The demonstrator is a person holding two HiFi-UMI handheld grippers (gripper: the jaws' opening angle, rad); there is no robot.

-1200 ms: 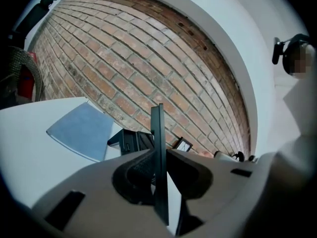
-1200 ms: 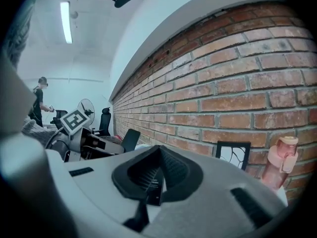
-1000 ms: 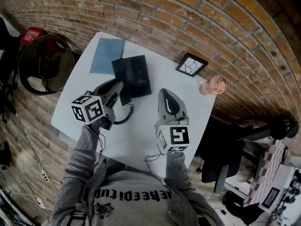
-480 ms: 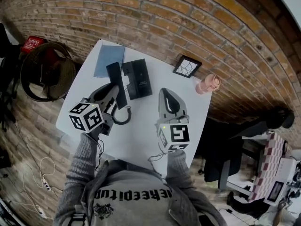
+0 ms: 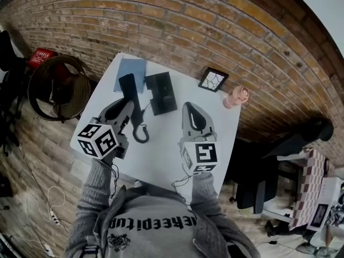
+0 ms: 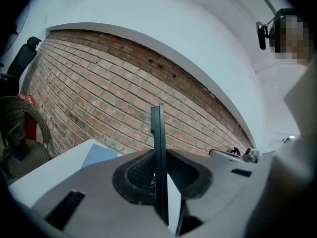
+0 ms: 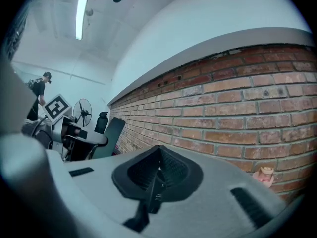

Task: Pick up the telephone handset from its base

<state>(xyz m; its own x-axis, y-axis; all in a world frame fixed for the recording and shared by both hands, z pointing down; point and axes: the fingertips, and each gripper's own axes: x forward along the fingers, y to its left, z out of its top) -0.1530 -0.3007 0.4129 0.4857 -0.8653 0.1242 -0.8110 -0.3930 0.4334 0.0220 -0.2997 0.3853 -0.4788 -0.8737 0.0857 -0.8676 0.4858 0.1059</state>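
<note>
The black telephone handset [image 5: 128, 90] stands clear of its black base [image 5: 161, 93] on the white table [image 5: 161, 152]. My left gripper [image 5: 128, 107] is shut on the handset's lower part. The coiled cord [image 5: 141, 134] hangs in a loop under it. In the left gripper view the handset [image 6: 157, 143] rises edge-on between the pads, in front of the brick wall. My right gripper [image 5: 192, 109] hovers right of the base, shut with nothing in it; its pads [image 7: 148, 175] meet in the right gripper view.
A blue notebook [image 5: 131, 73] lies at the table's far left corner. A small black picture frame [image 5: 213, 79] and a pink cup [image 5: 236, 97] stand at the far right by the brick wall. A round wire fan [image 5: 59, 87] sits on the floor at left, an office chair [image 5: 258, 181] at right.
My left gripper has lifted the handset off the base and carried it up and to the left, the cord trailing. The right gripper has also risen a little.
</note>
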